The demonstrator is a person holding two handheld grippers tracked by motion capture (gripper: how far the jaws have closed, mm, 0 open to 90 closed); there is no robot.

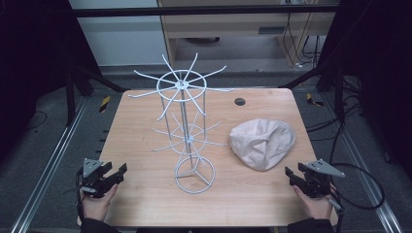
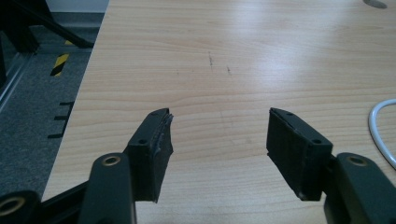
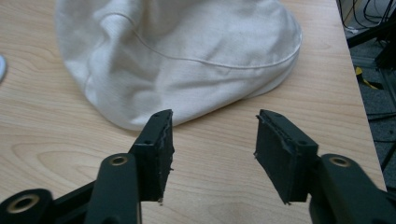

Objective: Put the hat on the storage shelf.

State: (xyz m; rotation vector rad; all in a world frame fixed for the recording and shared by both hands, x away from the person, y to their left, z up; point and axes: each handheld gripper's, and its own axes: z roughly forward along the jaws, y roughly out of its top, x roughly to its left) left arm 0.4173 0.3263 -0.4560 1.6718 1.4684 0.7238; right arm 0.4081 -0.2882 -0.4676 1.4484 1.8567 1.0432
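I hold both tongs, left (image 1: 118, 173) and right (image 1: 291, 175), released and empty; cap (image 1: 262, 143) untouched on desk (image 1: 141, 121), wire rack (image 1: 187, 126) bare, nothing begun.

Both our grippers sit low at the near corners, fingers apart.

Our left hand (image 1: 97, 204) holds the left gripper (image 1: 118, 173) at the near left, jaws spread wide and empty; our right hand (image 1: 316, 204) holds the right gripper (image 1: 290, 175) at the near right, likewise spread with nothing between its fingers (image 3: 156, 149).
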